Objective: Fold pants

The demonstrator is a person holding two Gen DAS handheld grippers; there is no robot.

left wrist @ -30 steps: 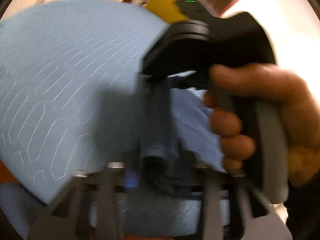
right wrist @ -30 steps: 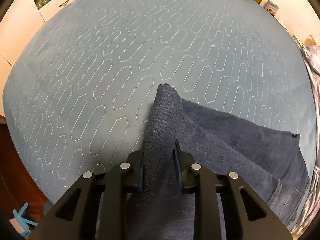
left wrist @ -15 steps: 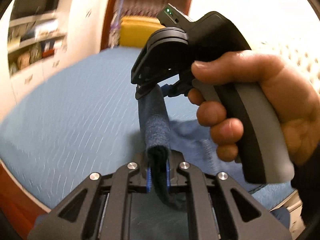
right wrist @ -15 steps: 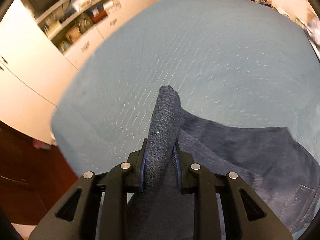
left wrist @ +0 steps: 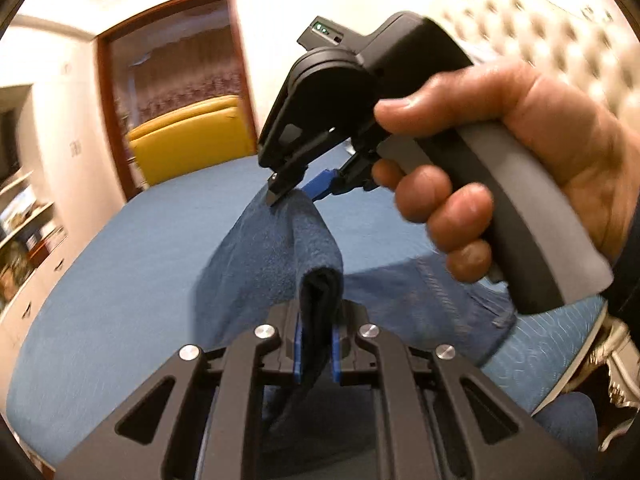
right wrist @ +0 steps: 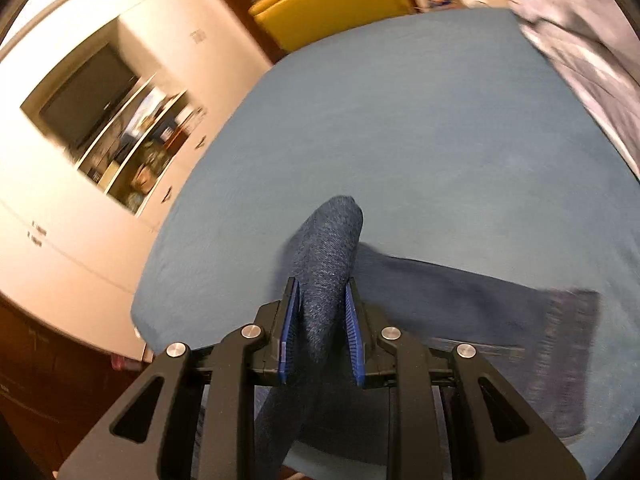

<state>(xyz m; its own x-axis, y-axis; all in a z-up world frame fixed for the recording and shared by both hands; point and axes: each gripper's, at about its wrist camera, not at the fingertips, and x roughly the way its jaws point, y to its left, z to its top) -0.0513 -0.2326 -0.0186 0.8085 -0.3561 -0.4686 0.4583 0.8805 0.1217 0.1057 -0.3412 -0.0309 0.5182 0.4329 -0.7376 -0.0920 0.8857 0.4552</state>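
Note:
Dark blue denim pants (right wrist: pixel 460 300) lie partly on a blue quilted bed (right wrist: pixel 400 128) and are lifted at one edge. My left gripper (left wrist: pixel 316 350) is shut on a folded bunch of the pants (left wrist: pixel 280 256), whose cloth stretches up and away to my right gripper (left wrist: pixel 298 192). A hand grips that right gripper's grey handle in the left wrist view. In the right wrist view my right gripper (right wrist: pixel 322 328) is shut on a rolled fold of the denim that sticks out past its blue pads (right wrist: pixel 290 320). The rest of the pants trails to the right on the bed.
A yellow chair (right wrist: pixel 332 4) stands beyond the bed's far end, by a wood-framed doorway (left wrist: pixel 176 92). White cupboards with shelves and a dark screen (right wrist: pixel 88 96) line the left side. A tufted headboard (left wrist: pixel 540 40) is at the right. Grey patterned cloth (right wrist: pixel 584 56) lies at the bed's far right.
Both grippers have risen and swung with the pants held between them, so more of the room and less of the bed shows. The held edge now hangs stretched above the bed.

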